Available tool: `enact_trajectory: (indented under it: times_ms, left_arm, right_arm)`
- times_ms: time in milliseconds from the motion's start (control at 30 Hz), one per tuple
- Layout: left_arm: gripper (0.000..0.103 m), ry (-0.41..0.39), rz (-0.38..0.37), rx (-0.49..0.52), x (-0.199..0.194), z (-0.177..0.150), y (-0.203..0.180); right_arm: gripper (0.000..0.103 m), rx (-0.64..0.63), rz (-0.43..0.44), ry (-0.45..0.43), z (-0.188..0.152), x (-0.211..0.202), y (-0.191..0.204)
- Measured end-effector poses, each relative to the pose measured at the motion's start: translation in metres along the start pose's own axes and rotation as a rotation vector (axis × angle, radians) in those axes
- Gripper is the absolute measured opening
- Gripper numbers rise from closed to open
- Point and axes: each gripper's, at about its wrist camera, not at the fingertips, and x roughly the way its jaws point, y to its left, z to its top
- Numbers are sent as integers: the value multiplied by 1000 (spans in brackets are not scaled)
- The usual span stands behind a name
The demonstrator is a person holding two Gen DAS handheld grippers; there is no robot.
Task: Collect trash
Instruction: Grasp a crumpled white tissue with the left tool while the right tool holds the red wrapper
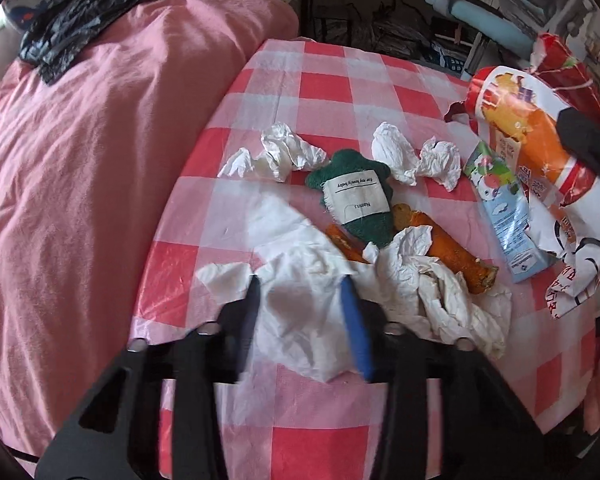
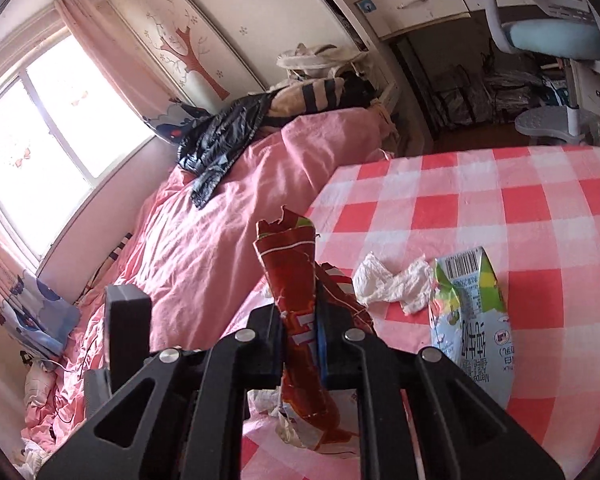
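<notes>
Now tissue (image 1: pixel 300 312) (crumpled) within left gripper (image 1: pixel 302 294)

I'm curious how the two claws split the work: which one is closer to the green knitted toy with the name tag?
Left. The left gripper straddles a white tissue just in front of the green knitted toy; the right gripper, off to its right, clamps a red snack bag.

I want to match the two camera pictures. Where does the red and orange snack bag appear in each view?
Left wrist view: the snack bag is at the right edge, above the checked tablecloth, with the right gripper's black finger across it.
Right wrist view: the snack bag stands at bottom centre, clamped in the right gripper.
Shared landmark: the black plastic bag on the pink bedding.
</notes>
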Motion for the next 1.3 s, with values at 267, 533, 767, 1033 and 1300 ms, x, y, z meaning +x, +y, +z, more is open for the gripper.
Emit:
enact_trajectory:
  times_ms: [267,533,767,1033,1300]
  left_arm:
    - [1,-100,-128,-101,-38,8,30]
    - [77,-23,69,70,-5,-8,-8]
    - [32,43,-44,-76,8,-5,23]
    - [2,-5,-79,-155,1,-1,39]
    - [74,-2,96,-81,12,3,29]
  right_arm:
    - [13,-10,32,-33,1,-16,-2]
    - [13,13,31,-14,-2,-14,-8]
    - [14,1,45,-1,-5,-11,-5]
    - [15,-2,49,-2,-7,-12,-4]
    - [16,-5,48,9,-8,-11,-4]
